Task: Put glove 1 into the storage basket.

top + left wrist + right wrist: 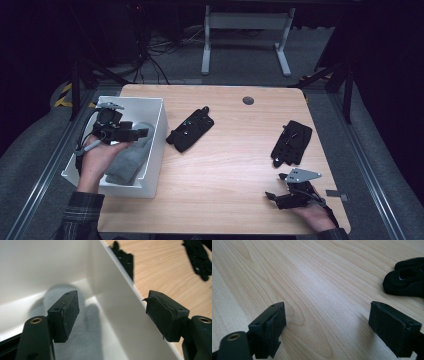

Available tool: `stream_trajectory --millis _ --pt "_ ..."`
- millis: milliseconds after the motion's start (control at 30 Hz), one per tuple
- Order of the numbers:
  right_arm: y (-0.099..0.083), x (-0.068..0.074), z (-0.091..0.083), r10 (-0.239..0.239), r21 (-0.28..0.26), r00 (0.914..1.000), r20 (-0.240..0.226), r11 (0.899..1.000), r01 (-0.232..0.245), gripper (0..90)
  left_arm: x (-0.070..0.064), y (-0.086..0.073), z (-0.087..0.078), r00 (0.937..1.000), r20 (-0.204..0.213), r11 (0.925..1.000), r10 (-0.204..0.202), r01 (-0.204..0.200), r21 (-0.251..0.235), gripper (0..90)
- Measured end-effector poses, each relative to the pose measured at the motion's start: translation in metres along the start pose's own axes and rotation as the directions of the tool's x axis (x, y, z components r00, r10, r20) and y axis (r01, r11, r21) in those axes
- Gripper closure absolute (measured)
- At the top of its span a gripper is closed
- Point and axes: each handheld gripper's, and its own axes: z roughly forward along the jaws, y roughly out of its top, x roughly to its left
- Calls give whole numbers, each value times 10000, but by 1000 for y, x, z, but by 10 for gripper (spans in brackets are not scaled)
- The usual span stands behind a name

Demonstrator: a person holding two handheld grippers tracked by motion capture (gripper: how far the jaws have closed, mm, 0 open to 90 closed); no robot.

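Gloves being gathered into bin [158, 150], judging by layout. Table [230, 165] spanning the high view, pale wood, mostly bare. Bin sitting at table's left edge, white, open-topped, overhanging slightly. Grey glove [131, 157] lying inside bin, along its right wall. Near black glove [190, 131] lying just beside bin's right wall; far black glove [292, 142] lying well apart, toward right edge. Left gripper [142, 133] hovering over bin, above grey glove, jaws spread and holding nothing. Right gripper [270, 196] resting low near front right corner, jaws spread wide and empty, far black glove just beyond.

Probably reaching next for a black glove: coming down over its middle, pinching a thick fold, lifting clear before crossing bin's wall. Plenty of bare table between gloves for sweeping across. Minding bin's rim on the way out, and table's right edge close to far black glove.
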Motion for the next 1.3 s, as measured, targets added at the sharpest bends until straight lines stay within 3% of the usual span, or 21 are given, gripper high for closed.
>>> stream_trajectory --millis 267,433,600,733,833,867,967,1000,1167,1233,1300 --pt "0 0 0 -11 10 10000 28 10000 11 145 -37 11 13 9945 671 9967 805 -798 -135 220" --pt "1 -1 0 -10 40 10000 -30 10000 10 166 -65 19 28 9843 1084 9903 1390 -1379 -171 206" --pt "4 -1 -2 -94 224 9999 -117 9997 97 248 -88 22 41 9720 1336 9812 1932 -1920 -217 187" --pt "7 -3 -4 -63 336 9998 -206 9994 70 333 -106 21 54 9617 1548 9736 2264 -2283 -60 175" --pt "9 -4 -5 11 464 9996 -285 9989 2 401 -114 17 63 9576 1624 9706 2379 -2408 -21 172" --pt "11 -6 -6 73 492 9994 -339 9988 -56 481 -118 15 69 9542 1734 9688 2437 -2480 32 166" --pt "13 -7 -7 108 539 9989 -454 9985 -84 549 -126 7 86 9486 1834 9636 2578 -2664 240 160" --pt "14 -8 -8 30 503 9989 -466 9987 -7 622 -127 4 90 9462 1912 9623 2609 -2708 269 158" --pt "20 -15 -8 34 482 9989 -474 9988 -11 811 -131 -13 112 9379 2046 9542 2801 -2954 481 147" --pt "23 -17 -9 8 310 9993 -372 9995 4 866 -132 -19 118 9360 1995 9508 2900 -3056 519 143" --pt "26 -20 -10 26 169 9997 -256 9999 -22 897 -131 -27 124 9371 2066 9525 2812 -2989 590 135"
